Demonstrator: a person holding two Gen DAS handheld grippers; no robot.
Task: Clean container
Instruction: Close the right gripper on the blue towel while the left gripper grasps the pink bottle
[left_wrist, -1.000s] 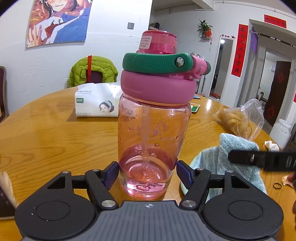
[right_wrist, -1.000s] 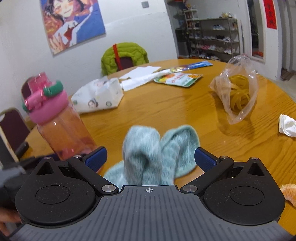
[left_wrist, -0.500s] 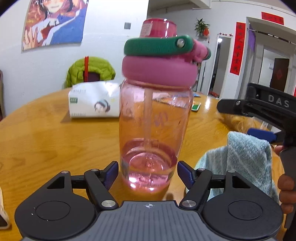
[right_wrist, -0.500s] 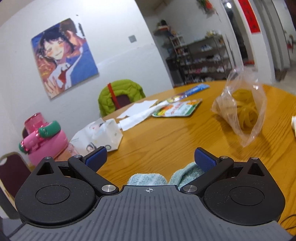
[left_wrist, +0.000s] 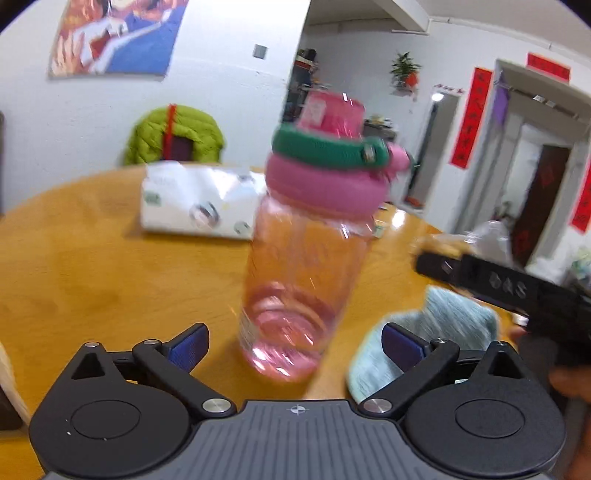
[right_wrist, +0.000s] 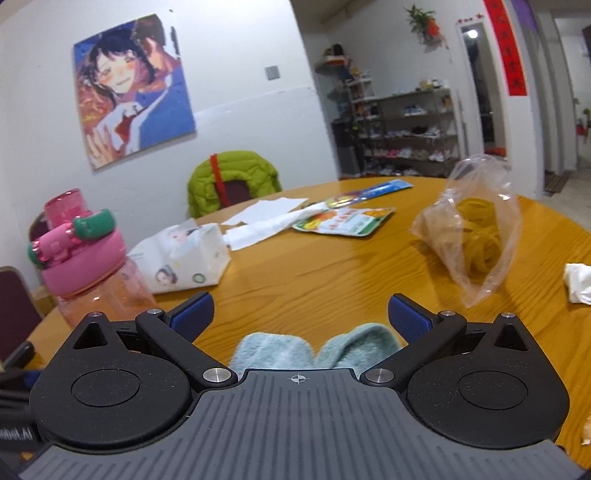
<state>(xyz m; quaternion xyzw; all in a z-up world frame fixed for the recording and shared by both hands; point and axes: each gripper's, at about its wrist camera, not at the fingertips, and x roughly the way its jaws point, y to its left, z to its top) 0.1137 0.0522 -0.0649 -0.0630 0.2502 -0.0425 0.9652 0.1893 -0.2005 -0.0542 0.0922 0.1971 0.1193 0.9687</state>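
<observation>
A clear pink bottle (left_wrist: 295, 266) with a pink lid and green carry loop stands on the round wooden table (left_wrist: 92, 266); it looks tilted and blurred in the left wrist view. My left gripper (left_wrist: 295, 343) is open, its blue pads (left_wrist: 188, 345) a little off each side of the bottle's base. A light blue cloth (left_wrist: 443, 325) lies right of the bottle. My right gripper (right_wrist: 301, 317) is open over the cloth (right_wrist: 314, 347), with nothing between its fingers. The bottle (right_wrist: 92, 273) shows at its left.
A tissue pack (right_wrist: 184, 258) lies behind the bottle. A plastic bag of rubber bands (right_wrist: 476, 236), snack packets (right_wrist: 347, 221) and a crumpled tissue (right_wrist: 576, 280) sit further right. A chair with a green jacket (right_wrist: 232, 177) stands at the far edge.
My left gripper's fingers have spread apart and let go of the bottle's base, and its view has tilted. The right gripper has stayed open above the cloth, its view now raised.
</observation>
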